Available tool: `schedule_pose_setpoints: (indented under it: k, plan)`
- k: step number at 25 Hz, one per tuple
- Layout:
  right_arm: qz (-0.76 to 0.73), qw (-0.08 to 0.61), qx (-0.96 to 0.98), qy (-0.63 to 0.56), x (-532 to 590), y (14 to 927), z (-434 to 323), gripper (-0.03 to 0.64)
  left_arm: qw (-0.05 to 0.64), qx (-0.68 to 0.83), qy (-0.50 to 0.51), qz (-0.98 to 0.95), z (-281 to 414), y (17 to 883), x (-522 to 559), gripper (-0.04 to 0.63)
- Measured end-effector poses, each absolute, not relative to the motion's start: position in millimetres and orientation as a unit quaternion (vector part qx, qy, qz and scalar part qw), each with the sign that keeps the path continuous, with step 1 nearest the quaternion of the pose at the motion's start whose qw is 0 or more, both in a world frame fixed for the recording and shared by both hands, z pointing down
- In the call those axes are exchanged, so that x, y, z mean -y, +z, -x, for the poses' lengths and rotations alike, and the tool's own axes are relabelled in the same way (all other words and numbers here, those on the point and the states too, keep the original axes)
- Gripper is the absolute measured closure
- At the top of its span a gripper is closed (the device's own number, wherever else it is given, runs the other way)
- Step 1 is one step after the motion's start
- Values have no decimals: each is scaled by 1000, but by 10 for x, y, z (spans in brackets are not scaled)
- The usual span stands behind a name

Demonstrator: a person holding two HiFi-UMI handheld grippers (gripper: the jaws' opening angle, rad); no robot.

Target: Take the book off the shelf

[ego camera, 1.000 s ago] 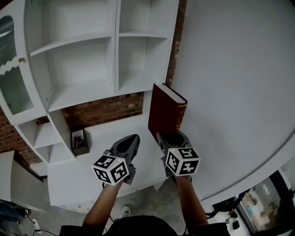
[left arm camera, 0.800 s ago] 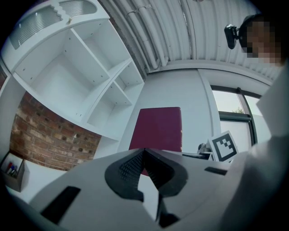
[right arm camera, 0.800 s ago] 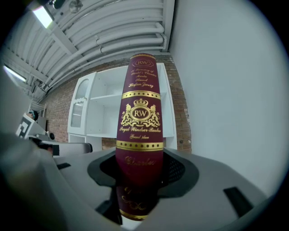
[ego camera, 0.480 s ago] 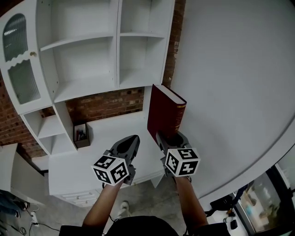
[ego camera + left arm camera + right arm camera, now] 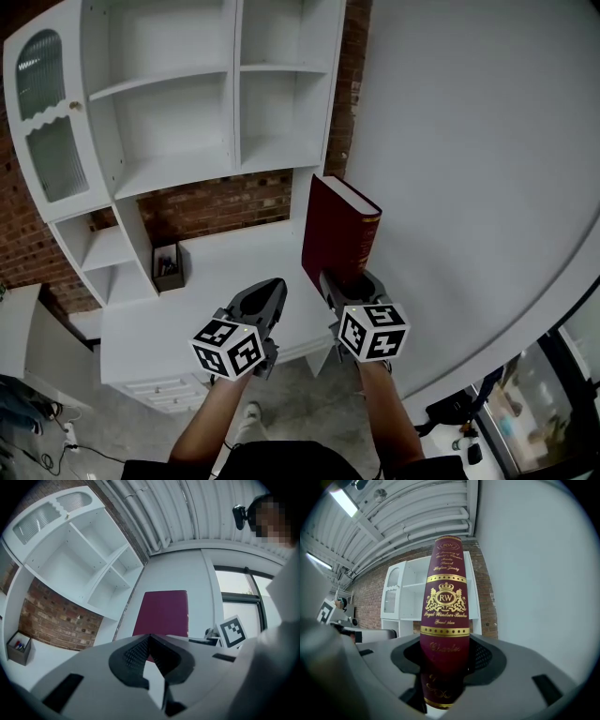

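Right gripper view: maroon, gold-stamped book (image 5: 445, 613)

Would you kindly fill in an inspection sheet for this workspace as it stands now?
Surface: white desk top, below the shelf unit.
Job's things: dark red book, upright and off the shelf unit, whose large compartments in view hold nothing.
Clutter: small open box with pens, on the desk beside the unit's side compartments.
Grippers: right tongs clamped on the book's lower end; left tongs closed with nothing between them.
Cables: loose leads on the floor, lower left in the head view.
Surroundings: brick wall behind the desk; plain white wall on the right; glass cabinet door on the left.
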State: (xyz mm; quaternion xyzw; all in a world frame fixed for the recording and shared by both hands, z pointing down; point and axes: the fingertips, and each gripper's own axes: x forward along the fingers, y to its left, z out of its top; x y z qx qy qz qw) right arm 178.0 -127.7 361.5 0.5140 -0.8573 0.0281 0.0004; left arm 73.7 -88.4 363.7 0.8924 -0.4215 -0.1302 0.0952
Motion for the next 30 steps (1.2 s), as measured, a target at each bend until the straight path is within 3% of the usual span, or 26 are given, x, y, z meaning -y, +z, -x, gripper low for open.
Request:
schedule_pose_setpoints:
  k: [30]
  plan:
    - [-527,-7,849,43,1360,3552,-1421,387,102,414,-120,-896,-309,3524,981,579]
